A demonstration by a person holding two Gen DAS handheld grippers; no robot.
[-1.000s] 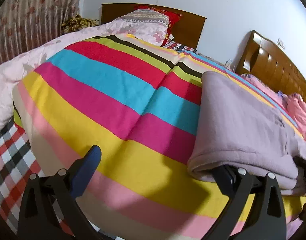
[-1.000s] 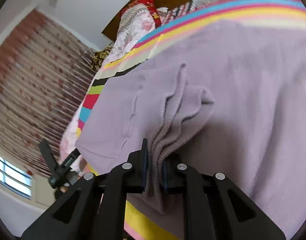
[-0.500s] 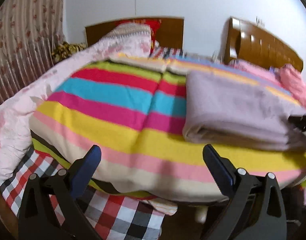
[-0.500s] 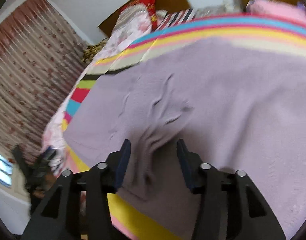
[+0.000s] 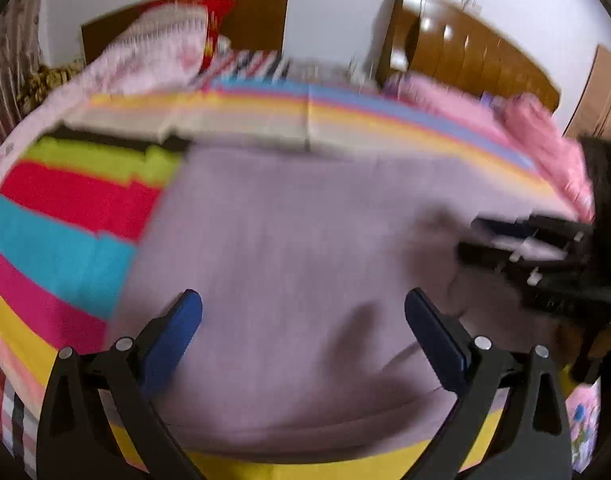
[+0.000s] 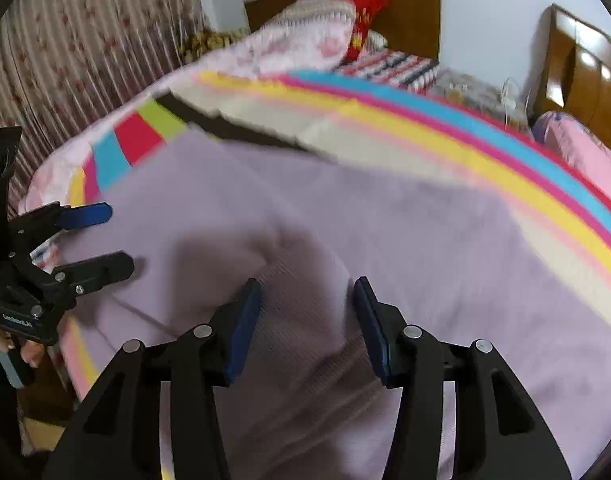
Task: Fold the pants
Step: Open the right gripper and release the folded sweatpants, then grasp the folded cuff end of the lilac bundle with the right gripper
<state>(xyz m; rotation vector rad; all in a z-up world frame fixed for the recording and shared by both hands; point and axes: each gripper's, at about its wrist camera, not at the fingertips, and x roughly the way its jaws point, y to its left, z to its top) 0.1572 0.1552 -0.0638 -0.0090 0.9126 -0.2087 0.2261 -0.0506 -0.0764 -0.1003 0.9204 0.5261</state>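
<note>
Pants (image 6: pixel 345 220) lying folded on bed (image 6: pixel 485 128); left gripper (image 5: pixel 303 320) and right gripper (image 6: pixel 307 320) both hovering released, folding probably nearly done.

Home bedroom: striped blanket (image 6: pixel 485 148) on bed, wooden headboard (image 6: pixel 409 12), pillows (floral curtain (image 6: pixel 85 40) alongside).
</note>
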